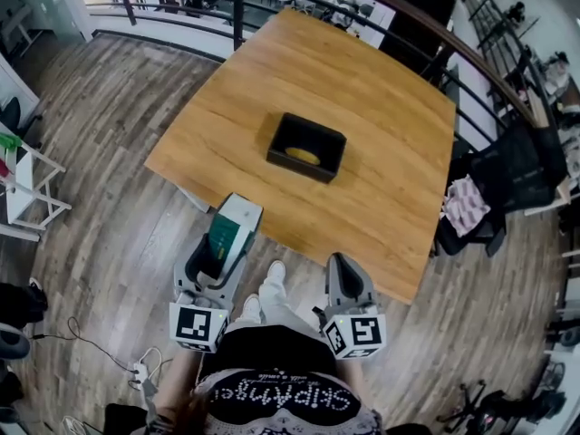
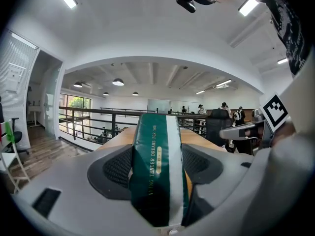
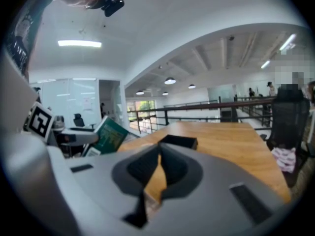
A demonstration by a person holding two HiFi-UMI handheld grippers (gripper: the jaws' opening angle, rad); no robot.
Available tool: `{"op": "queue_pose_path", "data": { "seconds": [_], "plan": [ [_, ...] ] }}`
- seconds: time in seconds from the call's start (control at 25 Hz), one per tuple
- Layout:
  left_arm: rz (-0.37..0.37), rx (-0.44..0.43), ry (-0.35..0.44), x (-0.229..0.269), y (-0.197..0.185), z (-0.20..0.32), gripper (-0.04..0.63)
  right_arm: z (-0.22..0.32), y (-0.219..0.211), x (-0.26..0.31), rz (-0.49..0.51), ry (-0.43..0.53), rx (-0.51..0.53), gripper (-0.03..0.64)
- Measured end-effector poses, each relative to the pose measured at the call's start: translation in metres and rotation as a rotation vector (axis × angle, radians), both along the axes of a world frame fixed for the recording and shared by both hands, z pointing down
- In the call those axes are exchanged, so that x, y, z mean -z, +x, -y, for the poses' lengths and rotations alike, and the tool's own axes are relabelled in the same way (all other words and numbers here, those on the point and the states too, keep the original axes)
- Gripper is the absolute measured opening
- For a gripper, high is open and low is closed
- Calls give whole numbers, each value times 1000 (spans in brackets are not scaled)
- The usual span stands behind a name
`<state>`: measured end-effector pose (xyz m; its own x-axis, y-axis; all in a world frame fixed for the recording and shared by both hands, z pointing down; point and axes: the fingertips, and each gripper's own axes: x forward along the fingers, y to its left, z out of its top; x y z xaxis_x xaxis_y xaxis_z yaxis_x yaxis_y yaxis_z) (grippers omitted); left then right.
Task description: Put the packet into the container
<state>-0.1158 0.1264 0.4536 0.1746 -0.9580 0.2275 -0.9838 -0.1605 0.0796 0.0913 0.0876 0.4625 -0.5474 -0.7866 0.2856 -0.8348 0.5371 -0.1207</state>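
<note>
Left gripper (image 1: 220, 247) grips the green-and-white packet (image 1: 232, 223) near the table (image 1: 390, 125) edge. Right gripper (image 3: 158, 151): jaws together, empty. Black container (image 1: 306, 147) stands mid-table.

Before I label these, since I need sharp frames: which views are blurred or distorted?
Head view: sharp, though the wide lens bows the table edges. Left gripper view: packet print crisp, corners vignetted dark. Right gripper view: soft overall, right hand-held gripper blurred up close.

packet (image 2: 157, 171): dark green, white stripe, gold lettering. container (image 1: 306, 147), frame centre: black. table (image 1: 381, 107): light wood grain. floor (image 1: 100, 152): grey-brown planks.
</note>
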Motion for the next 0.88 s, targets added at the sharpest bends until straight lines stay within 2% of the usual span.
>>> {"op": "queue_pose_path", "data": {
  "seconds": [0.4, 0.72, 0.88],
  "plan": [
    [21, -23, 33, 10, 28, 74, 339, 68, 23, 4, 28, 2, -13, 38],
    [29, -57, 72, 27, 48, 103, 339, 93, 36, 15, 49, 30, -23, 37],
    [23, -41, 73, 26, 61, 109, 339, 102, 46, 15, 48, 35, -9, 37]
  ]
}}
